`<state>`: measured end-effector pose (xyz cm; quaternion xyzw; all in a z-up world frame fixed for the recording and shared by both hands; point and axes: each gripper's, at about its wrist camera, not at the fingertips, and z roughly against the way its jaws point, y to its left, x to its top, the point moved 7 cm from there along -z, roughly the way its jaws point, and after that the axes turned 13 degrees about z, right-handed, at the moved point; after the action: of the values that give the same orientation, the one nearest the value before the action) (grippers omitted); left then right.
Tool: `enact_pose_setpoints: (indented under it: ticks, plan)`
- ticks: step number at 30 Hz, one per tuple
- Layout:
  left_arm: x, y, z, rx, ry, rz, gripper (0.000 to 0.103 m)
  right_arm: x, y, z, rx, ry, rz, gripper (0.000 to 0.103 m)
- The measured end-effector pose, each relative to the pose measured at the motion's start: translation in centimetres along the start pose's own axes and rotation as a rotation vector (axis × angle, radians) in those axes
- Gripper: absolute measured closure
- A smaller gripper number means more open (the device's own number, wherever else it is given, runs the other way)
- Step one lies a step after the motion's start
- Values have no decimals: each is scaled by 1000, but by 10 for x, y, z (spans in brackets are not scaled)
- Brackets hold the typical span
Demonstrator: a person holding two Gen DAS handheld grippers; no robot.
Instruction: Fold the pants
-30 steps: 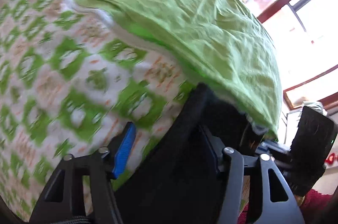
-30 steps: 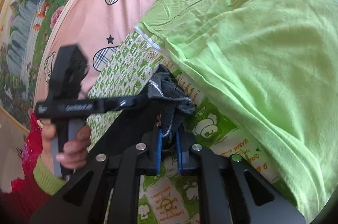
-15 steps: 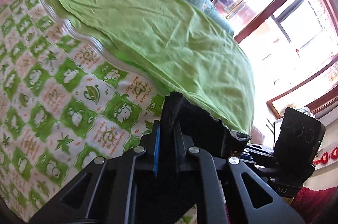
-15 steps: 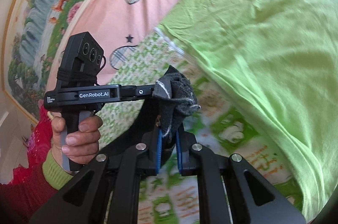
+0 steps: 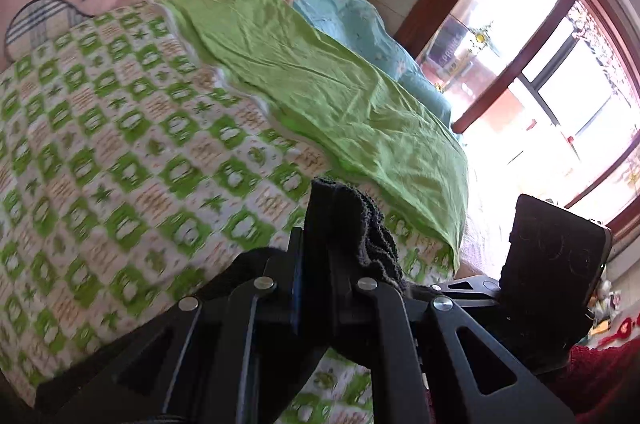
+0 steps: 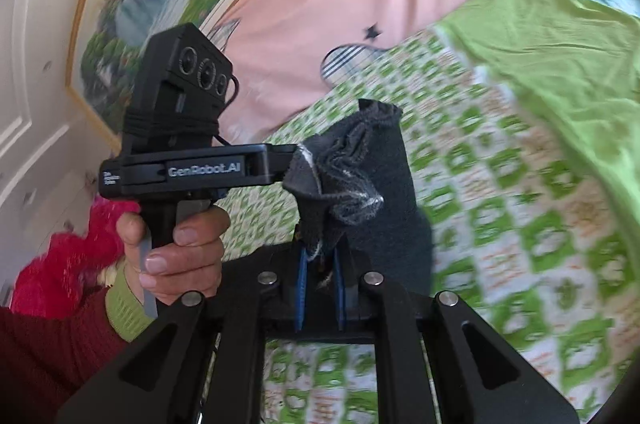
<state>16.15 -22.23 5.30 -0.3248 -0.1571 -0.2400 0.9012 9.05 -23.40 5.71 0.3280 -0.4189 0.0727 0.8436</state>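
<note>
Though barely begun as far as actual folds go, looks like the grabbing part is sorted. Got the left tool (image 5: 316, 260) clamped tight on a bunched-up edge of the dark pants (image 5: 352, 224), with no gap showing at the blue pads. Same deal with the right tool (image 6: 320, 264): shut on another wad of the same cloth, with a pale-edged hem or waistband poking up above the pads. Can't honestly tell which end of the pants, too scrunched and a bit blurry.

From the right wrist, can see both grips sitting just beside each other on that one bunch, the left one held sideways in a hand (image 6: 176, 244) with a green cuff under a red sleeve (image 6: 48, 352).

As for where the pants are: pinched in both tools and held up over the bed (image 5: 120, 151), above the green-and-white patterned quilt rather than lying on it. Rest of the fabric dropping down under the tools, mostly out of view. Plain green sheet (image 5: 340, 95) further back, well apart from all this.

So, done: picked up, two grips on. Left to do, by my guess: pretty much everything. No neat fold anywhere yet, nothing laid flat. Probably needs spreading the grips apart, laying the pants out on the quilt, leg over leg, then halving.
</note>
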Motion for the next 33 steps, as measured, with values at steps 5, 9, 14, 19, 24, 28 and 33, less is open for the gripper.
enact_pose_setpoints:
  ticks: [5,9,14,19,24,28,33]
  plan:
    - [-24,39,22,29,-36,78,99,-11,14,-33,41,87,27,91]
    - [-42,70,26,36,-51,165,99,-24,19,-55,48,149,52,90]
    - [-66,106,25,46,-56,271,99,-39,22,-79,43,234,79,90]
    - [-88,128,25,50,-63,349,98,-49,27,-90,38,293,114,90]
    - [-100,141,21,64,-63,400,98,-52,31,-99,28,336,145,90]
    - [-111,151,22,71,-71,440,96,-55,29,-105,17,369,147,87]
    - [-120,159,34,93,-100,487,94,-58,30,-105,46,387,126,73]
